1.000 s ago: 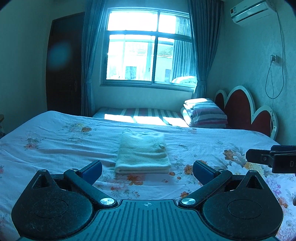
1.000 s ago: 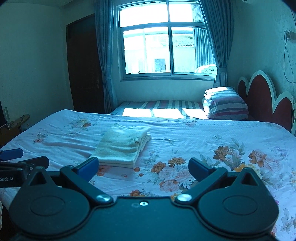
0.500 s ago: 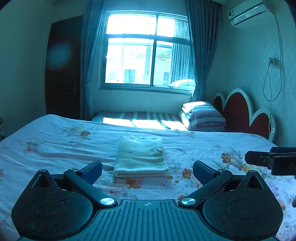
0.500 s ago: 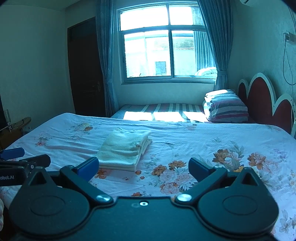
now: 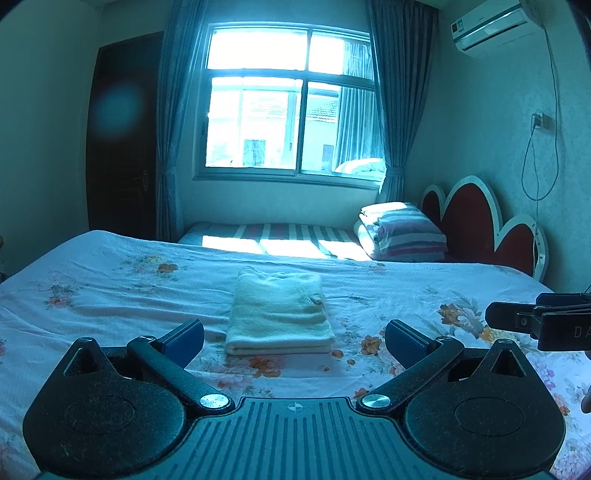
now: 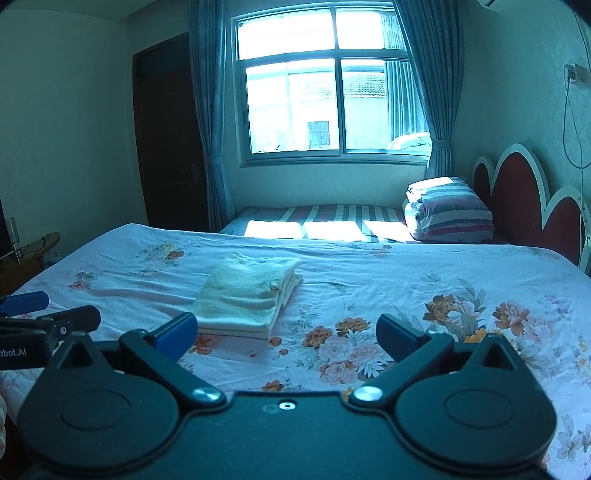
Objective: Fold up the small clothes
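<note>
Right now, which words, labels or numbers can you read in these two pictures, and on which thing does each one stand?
"obot.AI", start cut off by the picture edge: on the left gripper, seen at the left of the right wrist view.
"D A", rest cut off: on the right gripper, at the right edge of the left wrist view.
Sticker on the air conditioner: too small to read.
</note>
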A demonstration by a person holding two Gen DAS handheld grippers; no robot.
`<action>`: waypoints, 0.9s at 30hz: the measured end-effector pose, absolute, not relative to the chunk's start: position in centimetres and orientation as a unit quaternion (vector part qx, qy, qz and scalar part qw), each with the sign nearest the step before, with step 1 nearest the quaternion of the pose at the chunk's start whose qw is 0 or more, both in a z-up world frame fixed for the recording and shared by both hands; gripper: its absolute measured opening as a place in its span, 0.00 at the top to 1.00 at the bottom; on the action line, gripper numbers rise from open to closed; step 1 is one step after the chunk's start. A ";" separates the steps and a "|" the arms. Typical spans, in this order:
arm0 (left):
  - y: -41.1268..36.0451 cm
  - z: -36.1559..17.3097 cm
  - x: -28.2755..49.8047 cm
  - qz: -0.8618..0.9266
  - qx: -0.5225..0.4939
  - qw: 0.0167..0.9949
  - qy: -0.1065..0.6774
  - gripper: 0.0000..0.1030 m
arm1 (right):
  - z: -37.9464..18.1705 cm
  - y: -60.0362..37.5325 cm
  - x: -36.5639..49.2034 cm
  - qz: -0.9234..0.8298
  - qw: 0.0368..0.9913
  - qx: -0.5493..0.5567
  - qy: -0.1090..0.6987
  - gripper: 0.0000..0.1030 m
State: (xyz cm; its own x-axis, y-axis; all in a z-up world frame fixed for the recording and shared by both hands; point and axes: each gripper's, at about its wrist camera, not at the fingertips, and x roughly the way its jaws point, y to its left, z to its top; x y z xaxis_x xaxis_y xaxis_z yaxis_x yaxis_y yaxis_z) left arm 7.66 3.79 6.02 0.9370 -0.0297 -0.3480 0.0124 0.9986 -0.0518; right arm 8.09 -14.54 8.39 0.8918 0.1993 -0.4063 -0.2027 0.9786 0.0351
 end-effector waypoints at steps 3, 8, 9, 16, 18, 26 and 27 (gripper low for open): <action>3.8 6.0 7.6 -0.012 -0.022 0.984 0.177 0.00 | 8.4 -14.5 8.1 0.103 0.973 -0.004 0.208 0.00; 3.7 6.0 7.6 -0.011 -0.021 0.984 0.178 0.00 | 8.4 -14.5 8.1 0.103 0.973 -0.004 0.209 0.00; 3.8 5.9 7.6 -0.010 -0.022 0.984 0.178 0.00 | 8.4 -14.5 8.1 0.103 0.972 -0.005 0.209 0.00; 3.8 5.9 7.4 -0.006 -0.024 0.984 0.178 0.00 | 8.3 -14.3 8.1 0.104 0.972 -0.004 0.209 0.00; 3.9 5.8 7.4 -0.007 -0.024 0.984 0.178 0.00 | 8.3 -14.3 8.1 0.105 0.972 -0.005 0.209 0.00; 3.9 5.8 7.4 -0.007 -0.023 0.984 0.177 0.00 | 8.3 -14.2 8.1 0.105 0.972 -0.005 0.210 0.00; 3.8 5.8 7.4 -0.006 -0.024 0.984 0.177 0.00 | 8.3 -14.2 8.2 0.105 0.972 -0.005 0.210 0.00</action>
State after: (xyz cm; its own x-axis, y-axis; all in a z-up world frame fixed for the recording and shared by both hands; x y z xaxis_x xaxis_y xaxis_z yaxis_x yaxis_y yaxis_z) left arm 7.40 3.83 5.82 0.9370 -0.0205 -0.3487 0.0037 0.9988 -0.0487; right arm 8.15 -14.25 8.26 0.8895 0.2018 -0.4099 -0.2061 0.9779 0.0342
